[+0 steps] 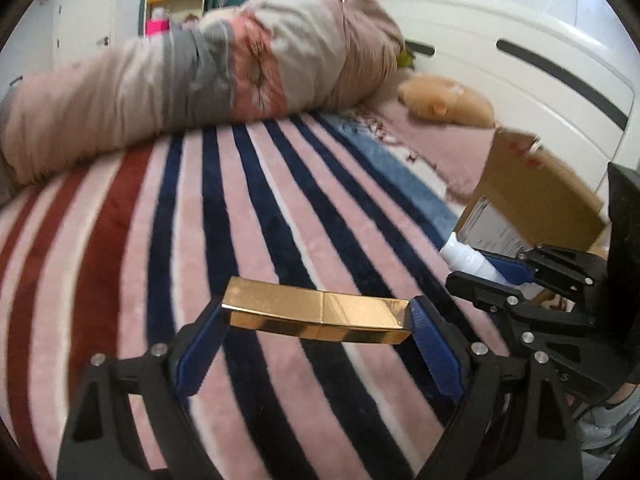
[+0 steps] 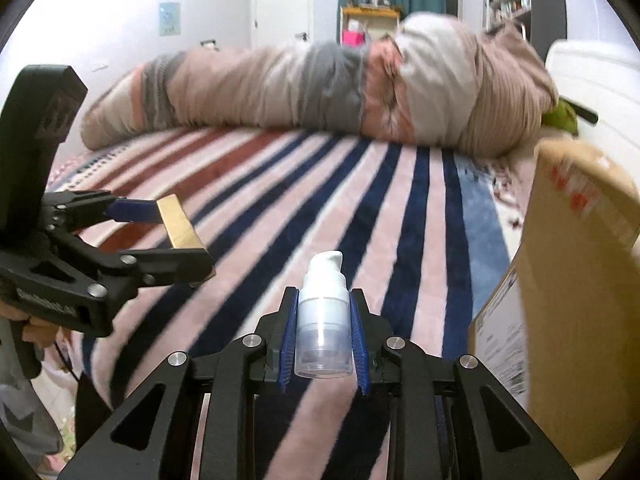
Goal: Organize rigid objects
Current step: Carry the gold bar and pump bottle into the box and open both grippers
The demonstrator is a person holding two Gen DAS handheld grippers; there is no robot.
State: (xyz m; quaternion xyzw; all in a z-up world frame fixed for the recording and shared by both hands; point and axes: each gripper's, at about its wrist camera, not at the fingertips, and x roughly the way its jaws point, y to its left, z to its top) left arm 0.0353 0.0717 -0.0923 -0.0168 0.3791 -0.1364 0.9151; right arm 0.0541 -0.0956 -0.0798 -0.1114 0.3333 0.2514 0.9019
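My left gripper (image 1: 318,316) is shut on a shiny gold rectangular bar (image 1: 316,316), held crosswise above the striped blanket (image 1: 280,208). It also shows at the left of the right wrist view (image 2: 176,240), with the gold bar (image 2: 178,222) between its fingers. My right gripper (image 2: 324,312) is shut on a small white pump bottle (image 2: 324,320), held upright with the nozzle on top. In the left wrist view the right gripper (image 1: 492,272) and the bottle (image 1: 468,258) appear at the right. A cardboard box (image 2: 580,300) stands just right of the right gripper.
A rolled beige, grey and pink duvet (image 2: 320,88) lies across the far side of the bed. A tan plush toy (image 1: 448,104) rests by the white headboard (image 1: 520,64). The cardboard box (image 1: 536,196) sits at the bed's right edge.
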